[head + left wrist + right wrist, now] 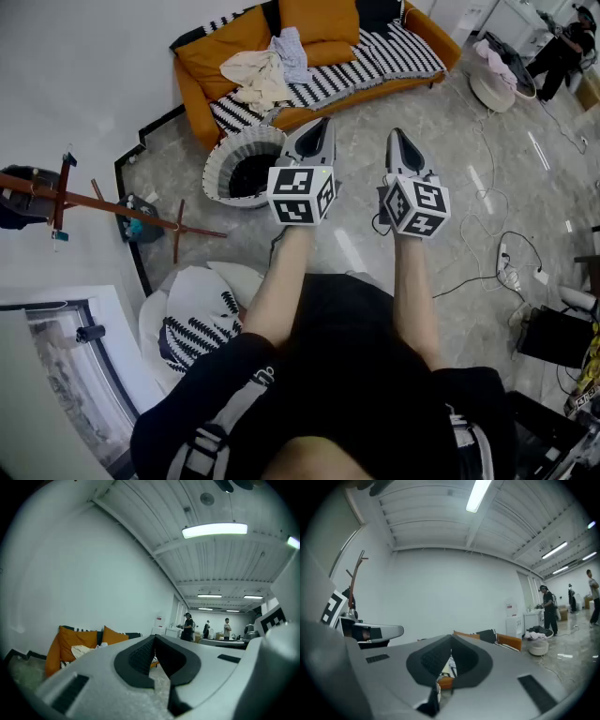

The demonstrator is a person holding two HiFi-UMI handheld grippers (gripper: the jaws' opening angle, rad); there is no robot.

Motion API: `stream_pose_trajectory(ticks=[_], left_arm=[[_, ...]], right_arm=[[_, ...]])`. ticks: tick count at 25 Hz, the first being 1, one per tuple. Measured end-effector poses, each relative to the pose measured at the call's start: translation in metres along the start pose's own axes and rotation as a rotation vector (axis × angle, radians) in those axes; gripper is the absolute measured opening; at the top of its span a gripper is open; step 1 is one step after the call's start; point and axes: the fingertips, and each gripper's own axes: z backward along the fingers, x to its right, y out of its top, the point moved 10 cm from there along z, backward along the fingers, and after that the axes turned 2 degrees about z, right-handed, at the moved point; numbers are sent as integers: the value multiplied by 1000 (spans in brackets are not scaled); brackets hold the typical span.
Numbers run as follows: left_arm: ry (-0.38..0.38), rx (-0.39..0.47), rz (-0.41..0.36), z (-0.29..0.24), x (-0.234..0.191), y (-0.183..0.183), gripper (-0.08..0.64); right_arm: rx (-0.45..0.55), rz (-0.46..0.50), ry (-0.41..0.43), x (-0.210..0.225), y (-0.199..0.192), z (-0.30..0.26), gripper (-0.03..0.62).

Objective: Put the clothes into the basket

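Cream and pale lilac clothes (267, 66) lie heaped on an orange sofa (309, 56) with a black-and-white striped cover. A white woven basket (242, 165) with a dark inside stands on the floor just in front of the sofa. My left gripper (322, 123) is held level above the basket's right rim, shut, with nothing in it. My right gripper (398, 136) is beside it, also shut and holding nothing. In the left gripper view the sofa (70, 646) and the clothes (84, 651) show beyond the closed tips (154, 637). The right gripper's tips (451, 639) meet too.
A wooden coat rack (66, 197) stands at the left. A white striped cushion seat (202, 314) lies near my feet. Cables (497, 253) trail over the grey floor at the right. A second basket with clothes (497, 75) and a person (562, 47) are far right.
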Motion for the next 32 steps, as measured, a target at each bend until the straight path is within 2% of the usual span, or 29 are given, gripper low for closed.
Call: stream_pose_trajectory(ticks=[11,17,21,24,28,32], left_arm=[[-3,-16,20,-21,-32,3,9],[-12,0,41,-35,-38,5,9],[-20,15,7,-53,-47,16,9],[-1,32,1,-70,-60,20,9],[4,31,-50,-104,-82,23,9],[111,64,-42,-146,-110,25,9]], right_arm=[[28,-62,12,3,0,-26,12],[28,-74,69,10,3,-42,12],[61,-75,69,16,9,-64,12],[82,-63,88,22,12,-87,12],[108,-94,88,36,5,-134,12],[82,-116,132,55,-4,-205,12]])
